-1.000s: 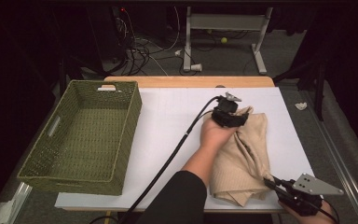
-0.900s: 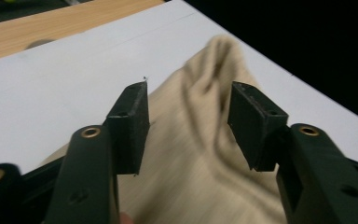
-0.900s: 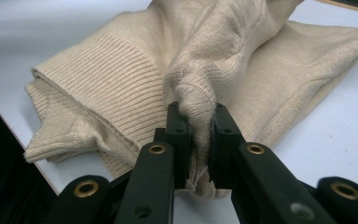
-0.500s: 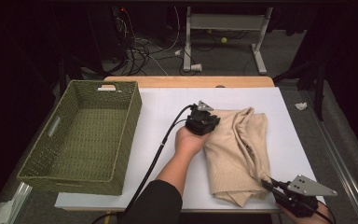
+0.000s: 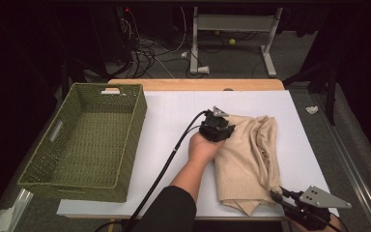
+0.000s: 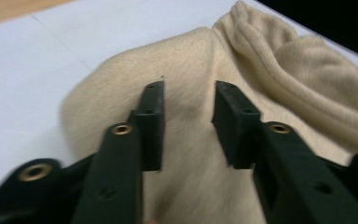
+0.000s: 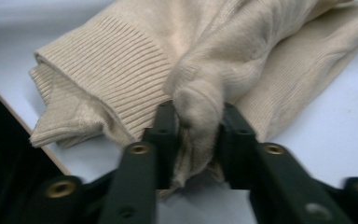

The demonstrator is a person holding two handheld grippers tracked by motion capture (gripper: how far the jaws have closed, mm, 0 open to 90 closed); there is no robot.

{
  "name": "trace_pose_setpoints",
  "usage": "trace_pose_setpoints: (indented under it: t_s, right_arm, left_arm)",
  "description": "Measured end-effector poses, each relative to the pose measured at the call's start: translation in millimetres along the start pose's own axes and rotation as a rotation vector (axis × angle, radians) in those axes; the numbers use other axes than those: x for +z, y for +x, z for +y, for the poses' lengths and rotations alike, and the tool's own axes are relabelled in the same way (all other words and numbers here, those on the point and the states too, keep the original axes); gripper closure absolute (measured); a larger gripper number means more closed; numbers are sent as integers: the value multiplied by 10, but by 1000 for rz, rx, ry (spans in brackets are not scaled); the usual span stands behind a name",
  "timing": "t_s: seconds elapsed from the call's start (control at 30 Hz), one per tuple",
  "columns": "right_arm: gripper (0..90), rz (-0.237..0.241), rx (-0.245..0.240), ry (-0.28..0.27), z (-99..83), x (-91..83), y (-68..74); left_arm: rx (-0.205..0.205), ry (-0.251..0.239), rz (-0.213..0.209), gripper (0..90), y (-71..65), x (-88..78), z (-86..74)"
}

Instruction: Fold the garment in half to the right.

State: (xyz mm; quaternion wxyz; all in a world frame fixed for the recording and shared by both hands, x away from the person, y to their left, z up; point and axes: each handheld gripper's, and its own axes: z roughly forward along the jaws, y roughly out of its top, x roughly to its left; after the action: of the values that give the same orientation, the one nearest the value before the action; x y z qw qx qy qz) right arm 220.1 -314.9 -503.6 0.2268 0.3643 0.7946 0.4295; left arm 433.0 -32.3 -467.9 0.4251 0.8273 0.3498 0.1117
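White tabletop [image 5: 174,121]: green basket [image 5: 89,140] beside sweater [image 5: 249,159]

Dim room, dark surrounds. Grey floor [image 5: 251,58] beyond the counter's far edge. Metal frame [image 5: 232,21] stands there, cables [image 5: 149,53] tangled to its left, a yellow ball [image 5: 232,41] under it. Counter [image 5: 174,111] white-topped, wood strip along far edge. Crumpled white scrap [image 5: 312,109] on floor off right edge.

Left black two-jaw claw [image 5: 221,126] — thick black cable, grey three-cornered plate, brass-ringed screw holes; dark long sleeve [image 5: 171,210]. Right black claw [image 5: 276,195] — matching grey drilled plate.
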Motion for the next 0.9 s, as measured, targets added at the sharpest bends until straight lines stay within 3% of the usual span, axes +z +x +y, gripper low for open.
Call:
trace_pose_setpoints:
  t_s: [0.1,0.23,0.27,0.37,0.47,0.53,0.6,0.73,0.8,0.87,0.9]
  right_arm:
    - [539,-11,31,-39,49,-44,2]
    - [494,-26,74,-89,144,-93,-27]
    - [495,-33,67,-98,193,-100,-32]
    - [515,-36,54,-108,287,-93,-40]
    - [567,-46,29,-105,435,-12,-87]
    - [599,-41,35,-89,533,92,-147]
    - [627,-38,37,-65,651,251,-218]
    - [645,-43,40,2,863,582,-352]
    - [645,-30,53,91,948,769,-427]
    - [800,-46,32,139,964,862,-459]
    - [852,-60,25,136,955,860,-467]
  left_arm:
    - [-11,-31,-9,465,31,-200,-113]
    - [-87,-81,-33,285,74,-508,-428]
    - [-87,-81,-33,257,74,-508,-428]
    - [-83,-90,-24,231,41,-678,-678]
    - [-111,-82,0,150,31,-808,-939]
    - [-106,-44,19,79,-2,-845,-1068]
    - [-111,-12,7,0,-17,-871,-1150]
    - [-108,-57,-26,0,-48,-976,-1257]
    - [-87,-70,-32,0,-76,-1009,-1258]
    - [-77,-76,-46,0,-109,-1018,-1280]
    - [-77,-69,-60,0,-122,-1014,-1294]
